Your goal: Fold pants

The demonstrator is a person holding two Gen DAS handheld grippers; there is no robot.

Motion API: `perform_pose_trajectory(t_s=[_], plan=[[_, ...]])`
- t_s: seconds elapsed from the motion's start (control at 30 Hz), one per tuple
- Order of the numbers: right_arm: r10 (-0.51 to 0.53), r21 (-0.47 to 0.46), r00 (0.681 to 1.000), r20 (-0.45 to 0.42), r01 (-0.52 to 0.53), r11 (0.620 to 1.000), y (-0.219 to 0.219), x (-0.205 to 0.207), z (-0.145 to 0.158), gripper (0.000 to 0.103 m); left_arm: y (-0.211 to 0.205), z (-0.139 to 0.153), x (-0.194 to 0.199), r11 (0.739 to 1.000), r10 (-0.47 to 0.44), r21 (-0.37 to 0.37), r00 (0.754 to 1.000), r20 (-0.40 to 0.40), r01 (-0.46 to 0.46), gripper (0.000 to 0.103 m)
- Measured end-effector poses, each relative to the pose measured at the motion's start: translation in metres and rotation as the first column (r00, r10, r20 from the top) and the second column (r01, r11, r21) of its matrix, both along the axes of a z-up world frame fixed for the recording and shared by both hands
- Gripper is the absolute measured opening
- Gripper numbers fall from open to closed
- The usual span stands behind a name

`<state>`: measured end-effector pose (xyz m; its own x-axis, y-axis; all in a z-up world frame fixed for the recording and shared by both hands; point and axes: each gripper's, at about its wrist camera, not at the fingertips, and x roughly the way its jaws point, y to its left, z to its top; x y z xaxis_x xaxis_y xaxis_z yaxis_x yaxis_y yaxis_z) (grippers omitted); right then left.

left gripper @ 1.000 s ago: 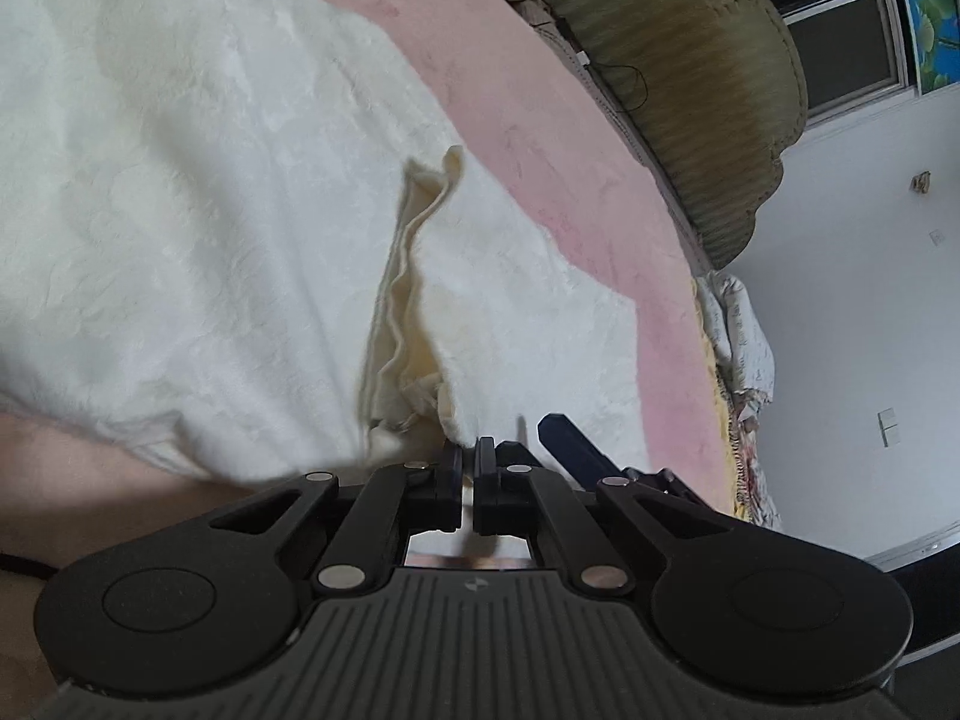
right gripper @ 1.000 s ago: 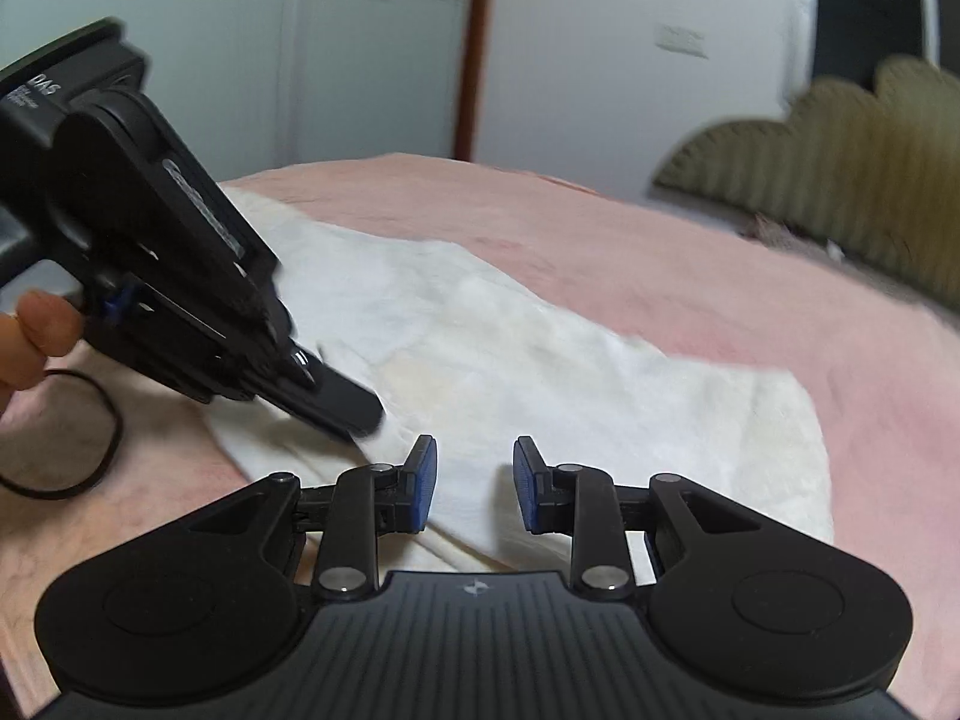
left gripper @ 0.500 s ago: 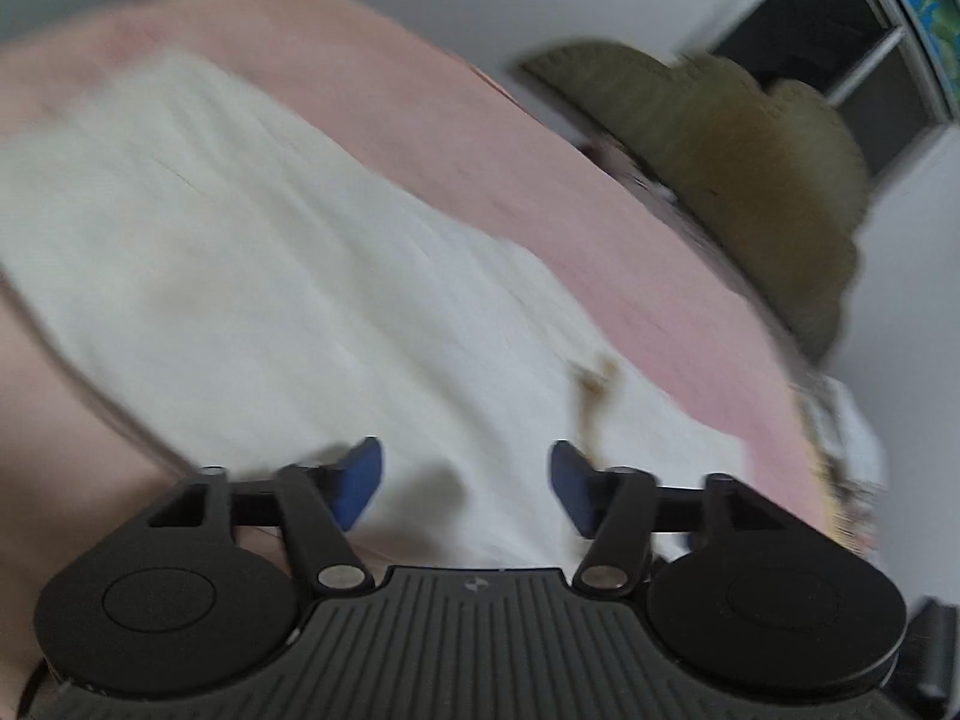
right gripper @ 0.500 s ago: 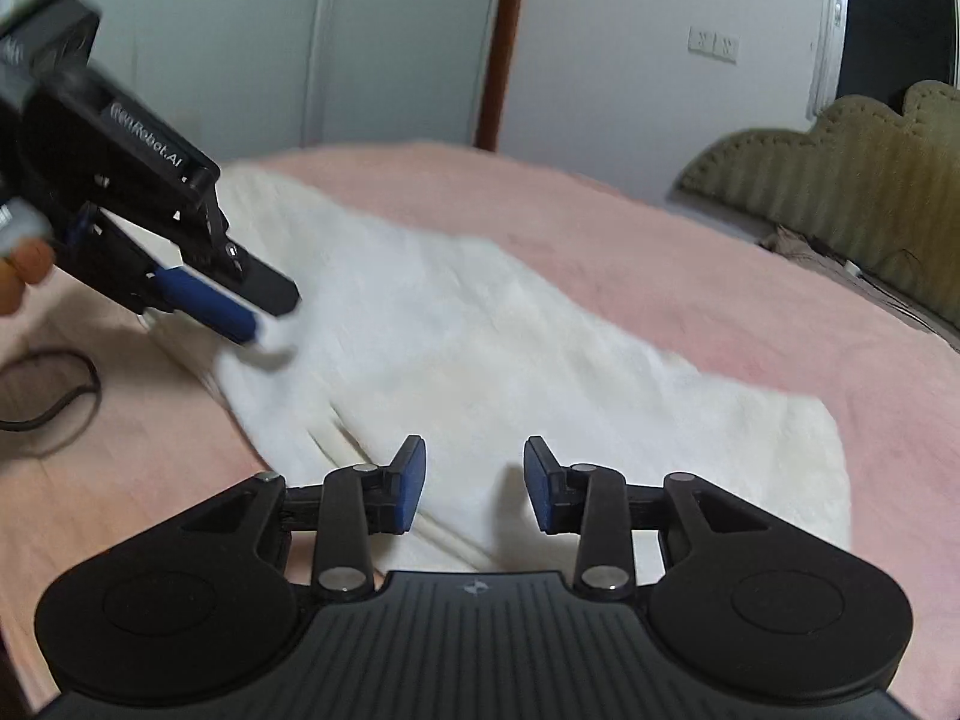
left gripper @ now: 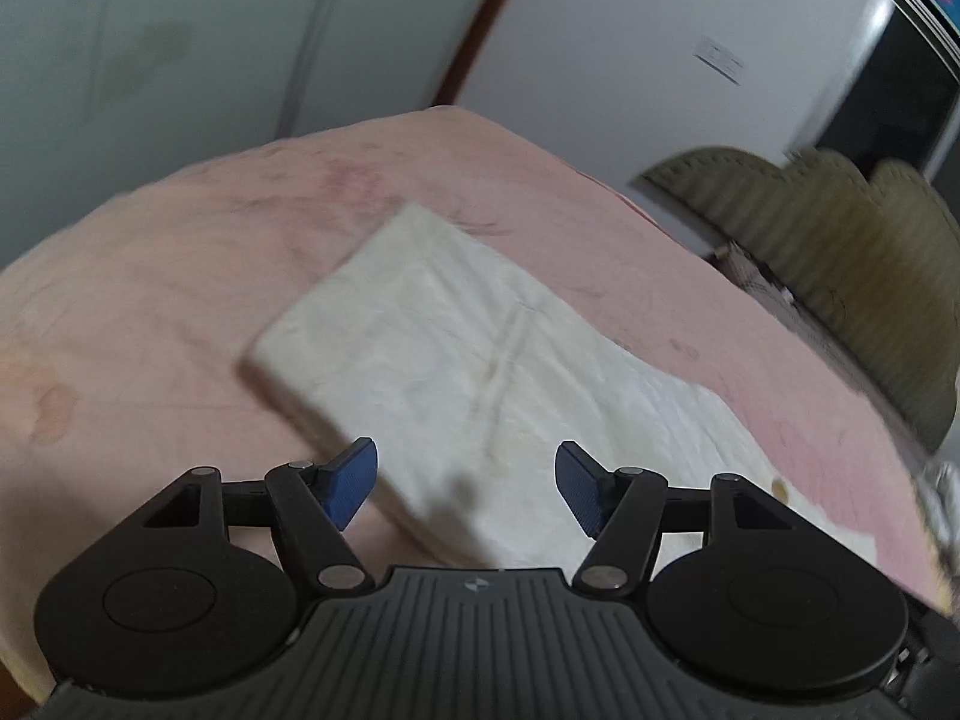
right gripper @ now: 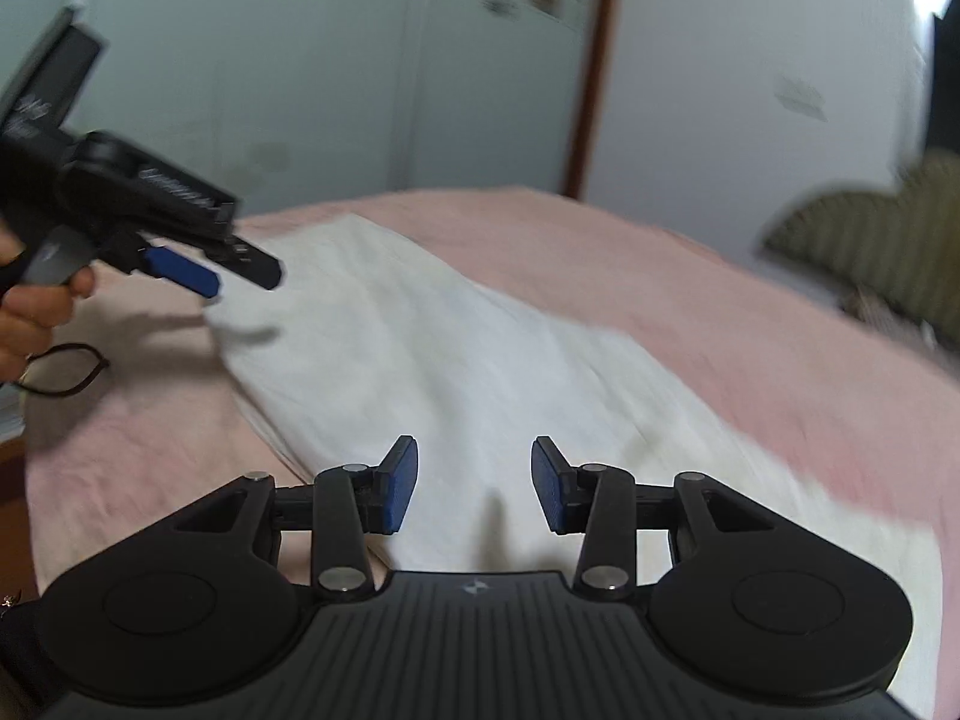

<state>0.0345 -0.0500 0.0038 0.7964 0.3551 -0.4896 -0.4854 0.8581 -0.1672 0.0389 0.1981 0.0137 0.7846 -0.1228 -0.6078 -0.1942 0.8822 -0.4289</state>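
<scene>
Left wrist view: the left hand-held gripper (left gripper: pixel 467 483) is standing spread and empty above the near edge of the cream-white folded cloth pants (left gripper: pixel 480 372), which are lying flat on the pink bed cover (left gripper: pixel 180 300). A second ago its jaws were pressed together at a bunched fold; that release suggests one fold is laid.

Right wrist view: the right hand-held gripper (right gripper: pixel 474 483) is parted, its jaws having just been widening, nothing between them. The left unit is now hovering clear at the pants' far-left end.

Cream-white pants (left gripper: pixel 474 354); pink bedsheet (left gripper: pixel 150 300); olive striped headboard (left gripper: pixel 840 240); blue-padded black grippers.
</scene>
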Motion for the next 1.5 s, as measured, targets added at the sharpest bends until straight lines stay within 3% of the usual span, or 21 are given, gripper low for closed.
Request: perform_pose_trajectory(t_s=[0.13, 0.3, 0.37, 0.47, 0.5, 0.77, 0.93, 1.03, 1.2, 1.27, 1.37, 1.43, 1.5], plan=[[0.108, -0.078, 0.994, 0.005, -0.108, 0.991, 0.044, -0.001, -0.010, 0.041, 0.029, -0.019, -0.005, 0.989, 0.001, -0.150, 0.999, -0.052, -0.009, 0.068], [0.196, -0.217, 0.980, 0.019, -0.188, 0.958, 0.090, 0.004, -0.032, 0.042, 0.032, -0.036, -0.003, 0.983, 0.014, -0.185, 0.999, -0.050, -0.023, 0.069], [0.204, -0.265, 0.978, 0.041, -0.187, 0.946, 0.101, 0.007, -0.041, 0.043, 0.033, -0.040, -0.003, 0.977, 0.017, -0.212, 0.999, -0.028, -0.023, 0.079], [0.169, -0.275, 0.976, 0.137, -0.127, 0.953, 0.101, 0.007, -0.050, 0.069, 0.032, -0.043, -0.004, 0.969, 0.004, -0.248, 1.000, 0.004, -0.003, 0.091], [0.152, -0.260, 0.979, 0.140, -0.111, 0.959, 0.098, 0.007, -0.051, 0.075, 0.030, -0.043, -0.003, 0.972, 0.002, -0.236, 1.000, 0.004, -0.001, 0.091], [0.134, -0.237, 0.983, 0.125, -0.102, 0.966, 0.095, 0.015, -0.046, 0.083, 0.000, -0.036, -0.002, 0.999, 0.006, -0.041, 1.000, -0.010, -0.007, 0.091], [0.096, -0.192, 0.992, 0.085, -0.078, 0.978, 0.089, 0.023, -0.043, 0.095, -0.004, -0.034, 0.001, 1.000, 0.015, -0.018, 1.000, -0.019, -0.015, 0.092], [0.096, -0.203, 0.990, 0.100, -0.074, 0.976, 0.091, 0.021, -0.043, 0.095, -0.003, -0.034, 0.003, 1.000, 0.021, -0.015, 1.000, -0.020, -0.021, 0.092], [0.143, -0.328, 0.965, 0.218, -0.065, 0.942, 0.110, 0.008, -0.052, 0.094, -0.002, -0.033, 0.008, 1.000, 0.025, -0.004, 0.999, -0.020, -0.025, 0.092], [0.159, -0.348, 0.961, 0.225, -0.073, 0.935, 0.118, 0.009, -0.052, 0.090, 0.001, -0.031, 0.011, 1.000, 0.024, -0.012, 1.000, -0.017, -0.024, 0.093], [0.185, -0.358, 0.962, 0.200, -0.104, 0.928, 0.132, 0.013, -0.050, 0.073, 0.015, -0.032, 0.019, 0.995, 0.022, -0.100, 1.000, -0.008, -0.023, 0.093], [0.212, -0.391, 0.957, 0.197, -0.122, 0.912, 0.146, 0.015, -0.052, 0.054, 0.030, -0.036, 0.025, 0.978, 0.026, -0.208, 1.000, -0.005, -0.027, 0.094], [0.244, -0.445, 0.945, 0.216, -0.127, 0.886, 0.163, 0.015, -0.058, 0.044, 0.044, -0.041, 0.030, 0.952, 0.033, -0.304, 0.999, -0.002, -0.032, 0.094]])
